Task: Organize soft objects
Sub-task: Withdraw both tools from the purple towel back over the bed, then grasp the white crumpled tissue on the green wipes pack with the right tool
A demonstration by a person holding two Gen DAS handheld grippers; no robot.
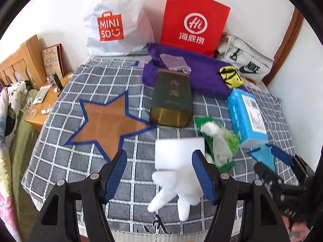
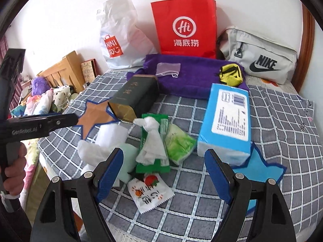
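Note:
My left gripper (image 1: 160,176) is open above the grey checked blanket (image 1: 60,161), with a white glove (image 1: 177,185) and a white sponge block (image 1: 178,153) lying between its fingers. My right gripper (image 2: 164,176) is open over a pile: a white snack packet (image 2: 150,193), a green tissue pack (image 2: 155,141) with a crumpled white tissue (image 2: 151,139), and a light green packet (image 2: 179,143). The glove (image 2: 90,153) and sponge block (image 2: 112,135) lie left of the pile. A purple towel (image 2: 193,74) lies at the back.
A dark green tin box (image 1: 171,98), a blue tissue box (image 2: 228,121), an orange star patch (image 1: 107,121) and a blue star patch (image 2: 256,167) are on the blanket. A Miniso bag (image 1: 113,20), a red paper bag (image 2: 185,26) and a Nike bag (image 2: 260,60) stand at the wall.

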